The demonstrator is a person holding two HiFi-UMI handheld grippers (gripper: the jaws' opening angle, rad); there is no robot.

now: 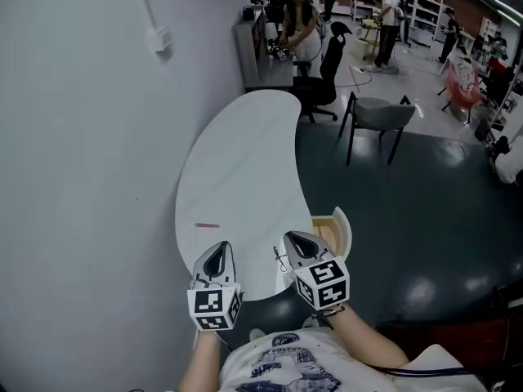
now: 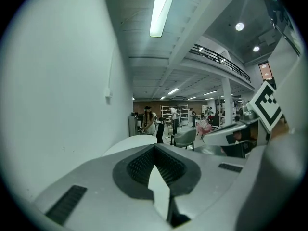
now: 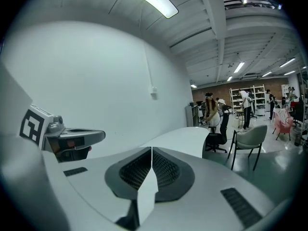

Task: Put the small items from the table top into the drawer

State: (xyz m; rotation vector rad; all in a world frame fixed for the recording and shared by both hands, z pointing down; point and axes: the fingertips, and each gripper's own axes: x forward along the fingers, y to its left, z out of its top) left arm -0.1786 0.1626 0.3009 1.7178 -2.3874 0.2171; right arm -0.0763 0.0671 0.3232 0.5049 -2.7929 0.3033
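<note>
At least 1 pink item (image 1: 207,225) lies on the table (image 1: 245,153), so the job looks unfinished. Left gripper (image 1: 217,253) and right gripper (image 1: 297,239) are both closed and empty at the near edge. The drawer (image 1: 337,223) is open at right, contents unclear.

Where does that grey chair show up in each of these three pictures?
Head view: grey chair upper right of centre, on the dark floor.
Left gripper view: grey chair small, near the centre.
Right gripper view: grey chair at right, larger.
Shared landmark: the white table, left of the chair everywhere.
</note>
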